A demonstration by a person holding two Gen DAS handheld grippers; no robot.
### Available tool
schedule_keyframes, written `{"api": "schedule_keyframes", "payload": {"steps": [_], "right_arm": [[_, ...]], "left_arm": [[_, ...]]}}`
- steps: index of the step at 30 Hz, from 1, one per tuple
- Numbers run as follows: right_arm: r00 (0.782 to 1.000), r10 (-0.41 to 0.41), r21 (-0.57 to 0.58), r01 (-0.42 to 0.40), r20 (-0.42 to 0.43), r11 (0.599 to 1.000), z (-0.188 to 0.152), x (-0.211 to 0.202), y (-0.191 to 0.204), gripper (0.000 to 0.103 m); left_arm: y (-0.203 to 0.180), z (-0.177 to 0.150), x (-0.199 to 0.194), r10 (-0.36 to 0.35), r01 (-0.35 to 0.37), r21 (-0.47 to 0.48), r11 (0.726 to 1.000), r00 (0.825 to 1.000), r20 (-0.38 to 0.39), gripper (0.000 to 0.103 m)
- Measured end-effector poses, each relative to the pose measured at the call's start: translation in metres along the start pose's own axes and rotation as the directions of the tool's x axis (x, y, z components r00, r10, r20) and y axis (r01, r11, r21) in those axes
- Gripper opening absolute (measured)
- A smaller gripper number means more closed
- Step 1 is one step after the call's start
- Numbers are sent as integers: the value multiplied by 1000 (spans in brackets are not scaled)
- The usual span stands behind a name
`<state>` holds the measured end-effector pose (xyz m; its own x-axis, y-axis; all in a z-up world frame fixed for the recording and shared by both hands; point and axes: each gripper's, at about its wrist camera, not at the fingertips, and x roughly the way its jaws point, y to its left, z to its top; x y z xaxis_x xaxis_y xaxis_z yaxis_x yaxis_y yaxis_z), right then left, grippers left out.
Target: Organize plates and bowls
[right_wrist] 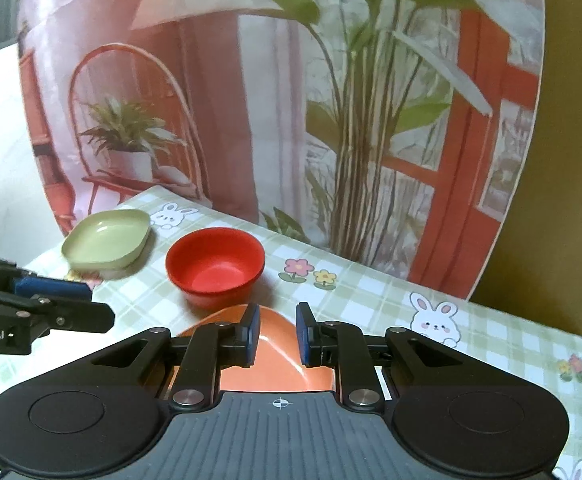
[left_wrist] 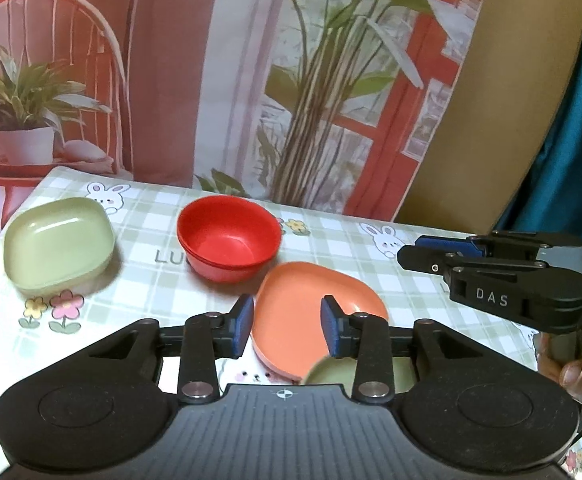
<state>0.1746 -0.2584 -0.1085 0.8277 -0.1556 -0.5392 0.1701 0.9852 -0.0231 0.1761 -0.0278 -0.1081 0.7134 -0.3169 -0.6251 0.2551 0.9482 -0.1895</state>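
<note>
- On the worktop [left_wrist: 331, 236], near edge: orange plate [left_wrist: 303, 312] lies flat just ahead of both grippers; red bowl [left_wrist: 229, 236] just behind it, green plate [left_wrist: 57, 242] off to the left, well apart.
- Left gripper [left_wrist: 287, 328]: jaws wide, empty, over the orange plate. Right gripper [right_wrist: 277, 334]: jaws part open, empty, over the same plate.
- A second green dish [left_wrist: 331, 372] shows at the plate's near edge, mostly hidden; contact unclear.
- Judgement: plates look like light, stiff, smooth plastic, so slippery; grip the raised rim, one jaw inside, one outside.
- Obstacles: red bowl close behind; grippers crowd each other.
</note>
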Motion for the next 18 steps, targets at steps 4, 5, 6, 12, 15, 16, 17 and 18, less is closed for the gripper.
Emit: {"api": "schedule_keyframes", "payload": {"steps": [4,5,6,12,15,16,17,18], "right_arm": [[1000,12,-13,-12,17,1000,-11,-10,6,18],[1000,8,-19,-7,20,1000,-15,-13,8,18],[1000,4,-24,-3,25,1000,-19,-16,10,18],[999,-28,-29,29,16,999,-43,-27,13,19],[999,-43,-15,43,-13,999,-56,-28,11,19],[999,-43,-5,43,-24,999,-60,-28,9,19],[998,-42,7,42,-37,999,-64,-28,8,19],[998,-40,18,41,-48,999,-68,-28,7,19]], "left_arm": [[-8,-13,-2,7,-7,26,1000,1000,-17,39],[-9,-16,-1,12,-11,28,1000,1000,-22,39],[-10,-19,-1,12,-12,25,1000,1000,-29,39],[-8,-37,6,16,-15,5,1000,996,-87,39],[-5,-45,10,5,-6,-12,1000,992,-123,39],[-5,-47,10,4,-6,-16,1000,992,-128,39],[-4,-50,11,1,-4,-23,1000,991,-133,39],[-4,-52,12,-4,-1,-31,1000,990,-141,39]]}}
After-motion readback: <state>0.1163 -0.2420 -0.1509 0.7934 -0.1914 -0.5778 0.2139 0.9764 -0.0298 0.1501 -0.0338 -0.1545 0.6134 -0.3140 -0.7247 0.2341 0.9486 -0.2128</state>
